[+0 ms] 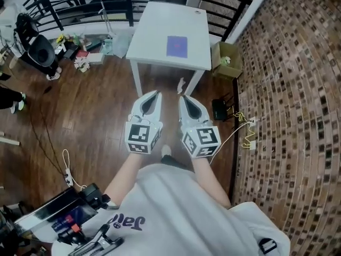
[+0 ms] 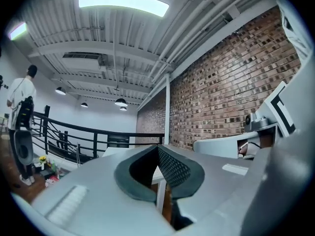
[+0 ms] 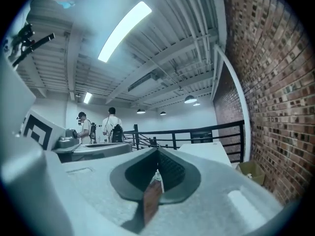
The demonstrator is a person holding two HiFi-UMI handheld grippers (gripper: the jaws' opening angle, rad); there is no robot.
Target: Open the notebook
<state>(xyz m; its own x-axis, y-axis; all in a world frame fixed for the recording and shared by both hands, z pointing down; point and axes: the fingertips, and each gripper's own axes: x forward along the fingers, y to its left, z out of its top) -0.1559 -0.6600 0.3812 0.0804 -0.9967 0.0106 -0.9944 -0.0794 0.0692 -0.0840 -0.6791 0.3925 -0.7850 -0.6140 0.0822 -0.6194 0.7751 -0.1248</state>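
Head view: notebook [image 1: 177, 46], purple, cover closed, lies flat near the middle of the white table [image 1: 160, 23] at upper centre of frame. Left gripper [image 1: 153, 100] and right gripper [image 1: 185, 103] sit side by side at frame centre, over the wood floor [image 1: 90, 105] and well short of the table's near edge, both pointing toward it. Jaws on both look pinched to a point and nothing is carried. Cardboard box [image 1: 226, 59] sits by the table's right leg, with the brick wall [image 1: 287, 89] down the right side.

Left gripper view: left gripper [image 2: 158, 149] has its jaws closed tip to tip. The slit below the tips shows only a pale table leg and brown floor, so it is empty. A sliver of table [image 2: 118, 150] shows just left of the jaws, the right gripper's body fills the right edge, and a person [image 2: 22, 97] stands far left by the railing.

Right gripper view: right gripper [image 3: 157, 152] has its jaws shut and holds nothing; the brown strip in the slit reads as floor seen through. Table [image 3: 206, 150] is right of the jaws and the box [image 3: 251, 171] is at lower right.

Judgement: this is the approach step, and the notebook is untouched. Next move calls for reaching the table, then parting one pair of jaws to catch the cover edge while the other steadies the book.

Cross-check: only the head view shows the notebook, as both gripper views look level across the table top. Only the gripper views confirm pad contact.
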